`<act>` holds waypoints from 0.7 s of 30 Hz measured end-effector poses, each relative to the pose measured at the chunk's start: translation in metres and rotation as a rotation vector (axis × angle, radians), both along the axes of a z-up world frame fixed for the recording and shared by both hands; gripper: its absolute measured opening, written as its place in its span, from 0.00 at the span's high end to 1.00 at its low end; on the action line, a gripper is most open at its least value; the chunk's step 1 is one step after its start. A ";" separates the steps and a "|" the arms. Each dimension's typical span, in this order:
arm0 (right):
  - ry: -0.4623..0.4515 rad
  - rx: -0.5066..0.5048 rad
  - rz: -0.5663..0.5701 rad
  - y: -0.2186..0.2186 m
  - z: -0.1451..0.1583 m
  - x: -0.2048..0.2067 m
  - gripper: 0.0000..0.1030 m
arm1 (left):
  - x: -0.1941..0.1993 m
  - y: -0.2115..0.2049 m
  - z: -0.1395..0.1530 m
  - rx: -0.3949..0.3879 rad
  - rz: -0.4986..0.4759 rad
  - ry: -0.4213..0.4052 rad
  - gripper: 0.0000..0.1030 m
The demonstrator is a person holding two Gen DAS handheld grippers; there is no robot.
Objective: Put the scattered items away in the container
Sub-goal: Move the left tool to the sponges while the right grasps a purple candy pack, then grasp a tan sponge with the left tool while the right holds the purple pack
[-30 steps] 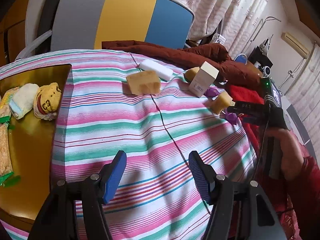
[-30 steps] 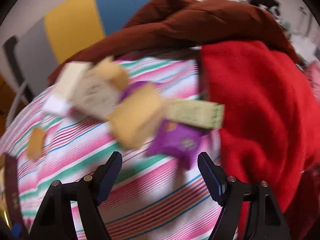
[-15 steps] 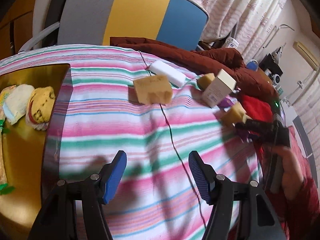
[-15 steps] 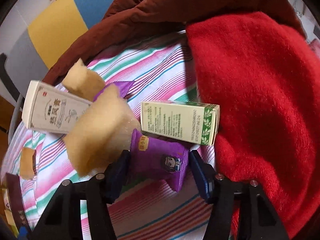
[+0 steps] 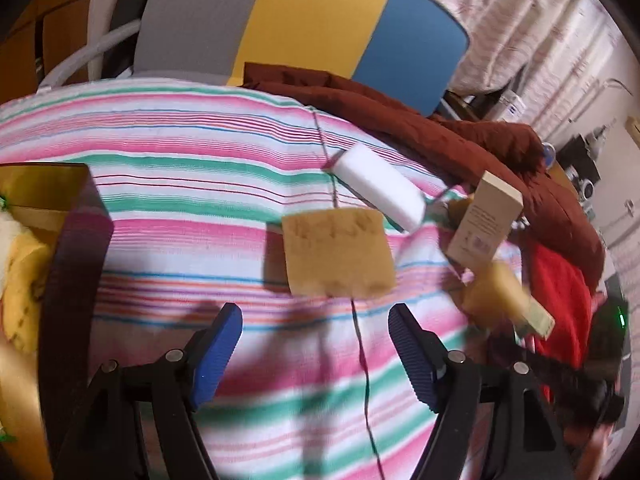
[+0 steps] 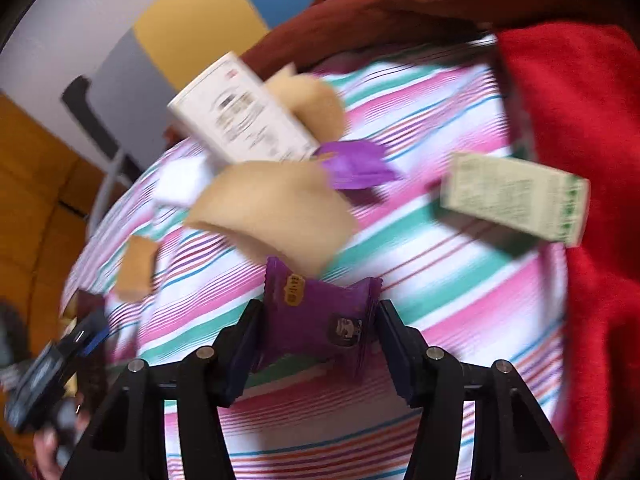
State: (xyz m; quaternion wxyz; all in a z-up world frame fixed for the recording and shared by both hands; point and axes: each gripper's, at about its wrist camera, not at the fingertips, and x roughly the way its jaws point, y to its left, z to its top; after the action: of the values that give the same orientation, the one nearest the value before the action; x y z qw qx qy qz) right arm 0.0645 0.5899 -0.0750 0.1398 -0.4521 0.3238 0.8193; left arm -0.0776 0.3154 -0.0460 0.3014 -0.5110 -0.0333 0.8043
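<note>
On the striped cloth | my right gripper [image 6: 318,330] has just been closing, pinching the crinkly purple snack packet [image 6: 320,318] | my left gripper [image 5: 316,346] just widened, empty; tan sponge block [image 5: 338,252] at twelve o'clock, long axis across | gold tray [image 5: 44,190] at nine o'clock.

Striped cloth [image 5: 192,184] covers the surface. Brown blanket [image 5: 420,120] and red blanket [image 6: 580,120] bunch at its edge; grey-yellow-blue chair back [image 5: 312,20] behind, curtains [image 5: 520,20] beyond.
</note>
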 end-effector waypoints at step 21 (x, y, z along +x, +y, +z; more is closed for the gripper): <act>-0.005 0.037 0.143 -0.022 -0.002 -0.017 0.45 | -0.008 0.076 -0.002 -0.098 -0.184 0.151 0.33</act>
State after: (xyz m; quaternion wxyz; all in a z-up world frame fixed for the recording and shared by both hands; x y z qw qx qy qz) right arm 0.0479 0.5679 -0.0769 0.0902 -0.4731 0.2750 0.8321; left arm -0.0860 0.3910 -0.0485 0.3503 -0.4639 0.0759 0.8101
